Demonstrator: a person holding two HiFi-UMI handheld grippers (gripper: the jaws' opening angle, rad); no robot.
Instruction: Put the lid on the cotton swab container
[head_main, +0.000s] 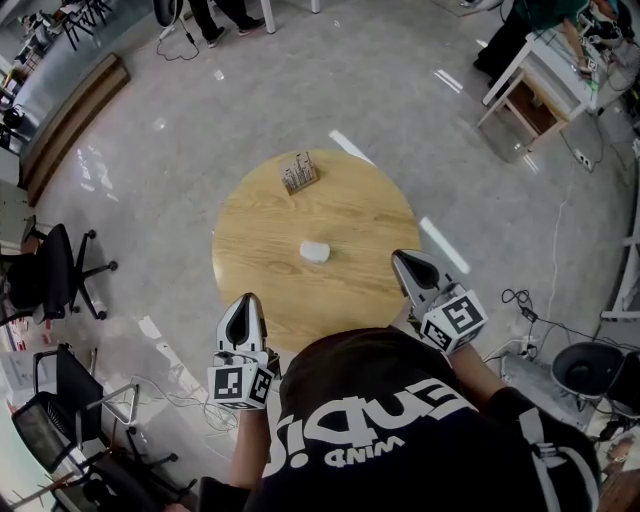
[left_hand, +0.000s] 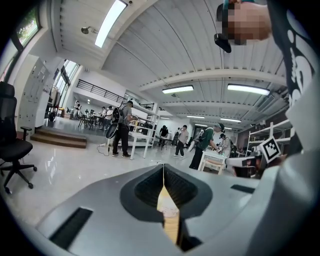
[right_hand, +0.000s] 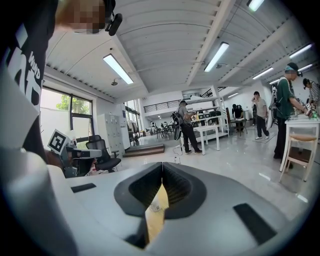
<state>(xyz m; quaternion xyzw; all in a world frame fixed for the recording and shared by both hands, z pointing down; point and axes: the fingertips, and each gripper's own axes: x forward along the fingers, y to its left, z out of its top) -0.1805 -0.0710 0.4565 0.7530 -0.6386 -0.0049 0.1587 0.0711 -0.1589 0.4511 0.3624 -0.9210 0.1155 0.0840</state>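
A round wooden surface (head_main: 260, 230) stands on a glossy grey floor (head_main: 400, 90) in an open workshop. The left hand-held gripper (head_main: 246, 298) hangs at the near-left rim, its jaws clenched together on nothing. The right hand-held gripper (head_main: 398, 256), at the near-right rim, is clenched and empty as well. Between the two and a little farther in lies the white lid (head_main: 315, 252), near the middle of the surface and touched by neither. The cotton swab container (head_main: 300, 173) stands well beyond it, toward the far rim, the lid not yet on it. A black office chair (head_main: 55, 265) stands off to the left.
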